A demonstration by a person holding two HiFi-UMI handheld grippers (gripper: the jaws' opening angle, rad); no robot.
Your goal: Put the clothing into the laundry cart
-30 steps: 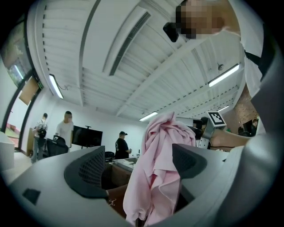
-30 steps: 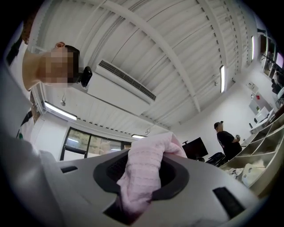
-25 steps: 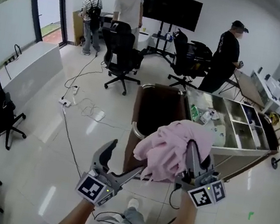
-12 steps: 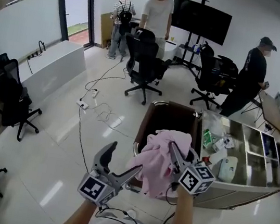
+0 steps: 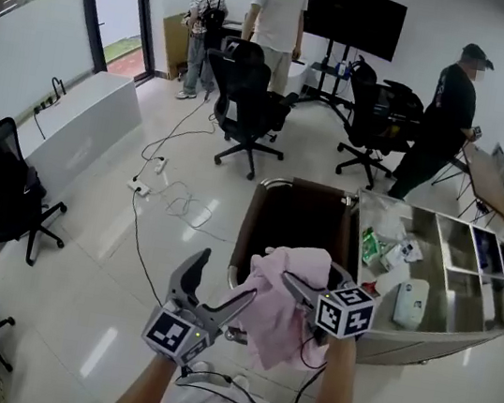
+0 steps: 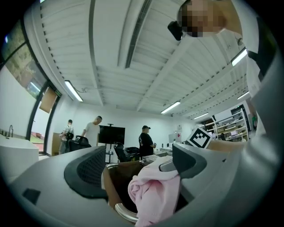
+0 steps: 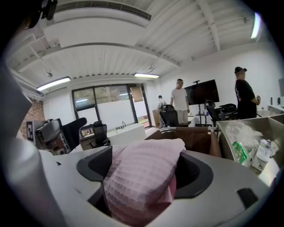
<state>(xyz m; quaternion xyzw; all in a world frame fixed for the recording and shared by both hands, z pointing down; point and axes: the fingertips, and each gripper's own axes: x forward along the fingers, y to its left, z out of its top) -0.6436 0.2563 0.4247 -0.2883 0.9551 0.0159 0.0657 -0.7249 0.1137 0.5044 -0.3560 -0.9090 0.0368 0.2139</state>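
Note:
A pink garment (image 5: 277,297) hangs over the near end of the brown laundry cart (image 5: 252,213), part of it drooping past the rim. My right gripper (image 5: 311,285) is at the garment's top. Its jaws are opening, and the pink cloth (image 7: 140,179) lies loosely between them, leaning on the left pad with a gap at the right. The cart's wall (image 7: 191,138) stands just beyond. My left gripper (image 5: 223,282) is open and holds nothing, just left of the garment. From there the cloth (image 6: 153,195) and the cart's rim (image 6: 125,213) show ahead of its jaws.
A steel trolley (image 5: 486,330) with compartments holding bottles and packets adjoins the cart's right side. Office chairs (image 5: 247,110) and three people stand farther back. Cables and a power strip (image 5: 140,188) lie on the floor to the left.
My right gripper has carried the pink garment lower and nearer the cart's close rim, and its jaws have spread. The left gripper has stayed open and nearly still.

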